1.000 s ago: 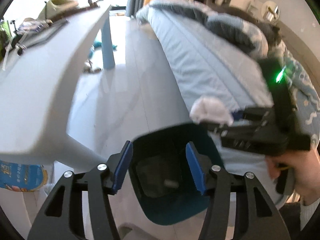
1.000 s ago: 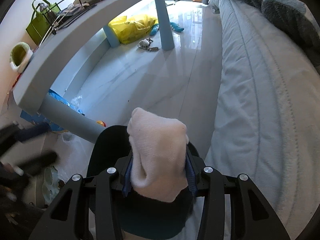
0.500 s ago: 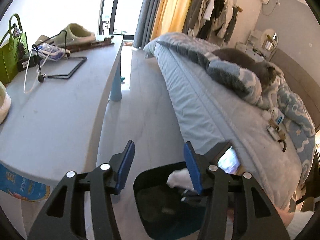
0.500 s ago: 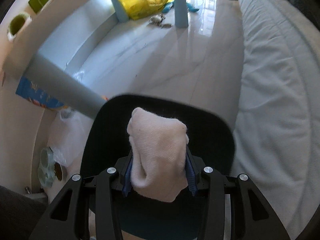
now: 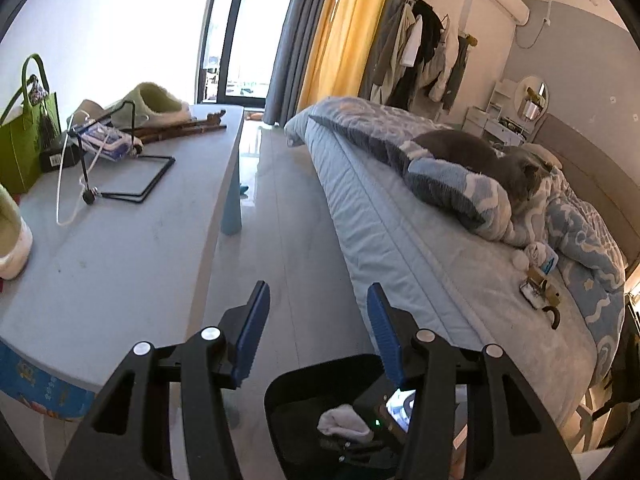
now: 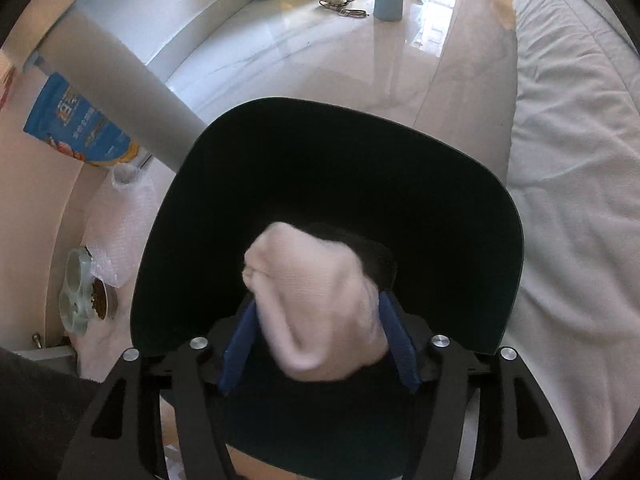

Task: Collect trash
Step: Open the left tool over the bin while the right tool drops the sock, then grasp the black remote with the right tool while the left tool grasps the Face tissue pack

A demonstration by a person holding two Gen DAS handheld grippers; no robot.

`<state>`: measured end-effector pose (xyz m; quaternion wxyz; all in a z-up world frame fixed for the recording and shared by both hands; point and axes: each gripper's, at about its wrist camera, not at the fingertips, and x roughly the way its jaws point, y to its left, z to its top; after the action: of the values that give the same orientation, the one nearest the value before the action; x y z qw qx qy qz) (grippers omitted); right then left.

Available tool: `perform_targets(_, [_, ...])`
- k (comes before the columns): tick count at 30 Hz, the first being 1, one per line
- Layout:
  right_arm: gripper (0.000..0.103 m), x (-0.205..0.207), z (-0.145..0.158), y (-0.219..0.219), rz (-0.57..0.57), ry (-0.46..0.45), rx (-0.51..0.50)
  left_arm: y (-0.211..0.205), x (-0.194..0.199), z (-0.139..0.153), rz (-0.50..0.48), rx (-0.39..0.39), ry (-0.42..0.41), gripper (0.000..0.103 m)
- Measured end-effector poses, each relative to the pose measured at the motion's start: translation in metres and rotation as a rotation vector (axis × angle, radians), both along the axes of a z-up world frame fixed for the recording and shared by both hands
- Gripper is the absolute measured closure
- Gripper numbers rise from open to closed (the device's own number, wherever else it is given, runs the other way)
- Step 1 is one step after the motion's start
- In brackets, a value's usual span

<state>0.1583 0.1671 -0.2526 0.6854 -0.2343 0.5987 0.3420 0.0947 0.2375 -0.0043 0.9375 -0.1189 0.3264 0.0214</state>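
Note:
My right gripper (image 6: 316,320) is shut on a white sock (image 6: 316,312) and holds it over the open mouth of a dark bin (image 6: 460,184) that stands on the floor. In the left wrist view the same bin (image 5: 292,392) lies below, with the sock (image 5: 342,426) and the right gripper inside its opening. My left gripper (image 5: 316,320) is open and empty, raised above the bin between the table and the bed.
A grey table (image 5: 120,248) on the left carries slippers, a green bag (image 5: 20,148), a wire stand and sticks. A bed (image 5: 420,240) with a grey cat (image 5: 480,160) is on the right. A blue packet (image 6: 76,124), bubble wrap and a dish lie beside the bin.
My right gripper has lowered the sock over the bin's opening. My left gripper has risen and tilted up, from looking into the bin to looking across the room.

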Motion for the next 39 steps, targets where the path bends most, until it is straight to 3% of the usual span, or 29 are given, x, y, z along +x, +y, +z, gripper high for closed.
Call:
perform_targets(8, [0.035, -0.002, 0.044, -0.013, 0.005, -0.051, 0.111, -0.024, 0.003, 0.021, -0.038, 0.042, -0.061, 0.042])
perform_targets(13, [0.035, -0.001, 0.079, -0.028, 0.002, -0.096, 0.195, -0.045, 0.007, 0.028, -0.077, 0.072, -0.093, 0.029])
perform_targets(23, [0.034, 0.002, 0.144, -0.073, -0.017, -0.230, 0.326, -0.079, 0.019, 0.035, -0.121, 0.078, -0.124, 0.015])
perform_targets(39, [0.033, 0.030, 0.183, -0.189, -0.248, -0.410, 0.360, -0.151, 0.044, 0.027, -0.227, 0.092, -0.129, 0.008])
